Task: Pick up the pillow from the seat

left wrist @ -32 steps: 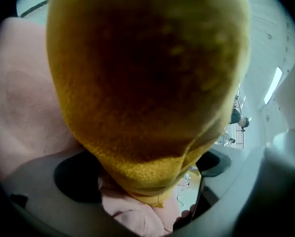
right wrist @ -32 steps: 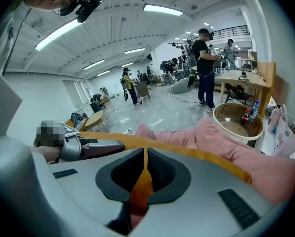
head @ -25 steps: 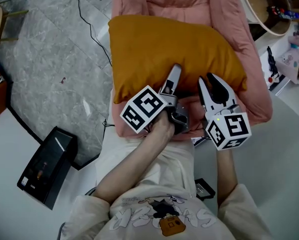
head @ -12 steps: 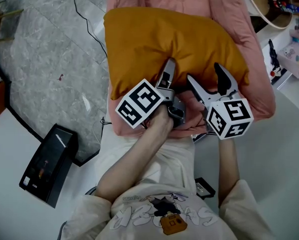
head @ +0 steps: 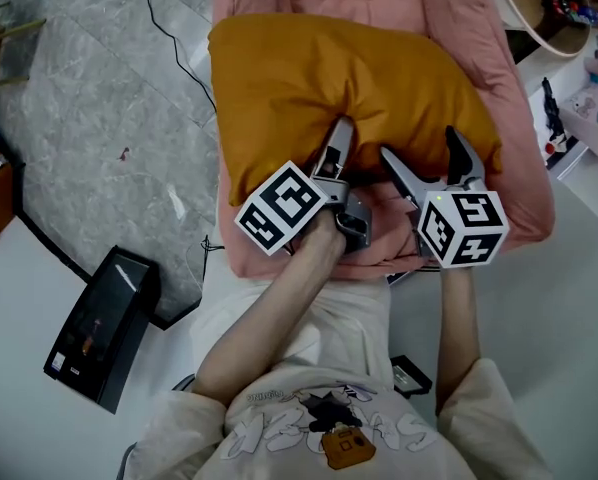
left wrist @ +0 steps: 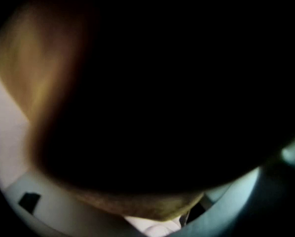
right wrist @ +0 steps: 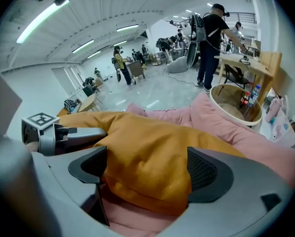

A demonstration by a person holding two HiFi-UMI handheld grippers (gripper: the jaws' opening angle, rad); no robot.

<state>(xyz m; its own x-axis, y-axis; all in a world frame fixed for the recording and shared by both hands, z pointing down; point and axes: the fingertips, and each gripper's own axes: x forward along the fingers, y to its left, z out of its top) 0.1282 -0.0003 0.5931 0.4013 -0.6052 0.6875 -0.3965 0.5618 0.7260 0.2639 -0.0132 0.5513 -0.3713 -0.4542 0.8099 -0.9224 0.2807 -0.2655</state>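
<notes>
While I watch from the head view, the mustard-orange pillow lies across the padded pink seat, its near edge turned toward me and both tools working at that edge. My left gripper is pushed in at the middle of the near edge: one jaw lies on top of the fabric in a dent from which creases run outward, and the other is hidden underneath. Its jaws have just been closing, with the pillow between them, and I read them as clamped on that thick edge. From the left gripper view I get almost nothing but darkness, since the cloth sits right against the lens; only a strip of orange pillow shows at the left, with pale pink seat below it. My right gripper is just beside the left one, further along the same edge. Its jaws have just been opening and they stand wide apart, one to each side of a bulge of cloth. In the right gripper view the folded rim of the pillow fills the gap between the two dark ribbed pads and reaches each of them, but I see no pinch there, so this right gripper is not holding anything. Under the rim, pink seat shows between the jaws.
</notes>
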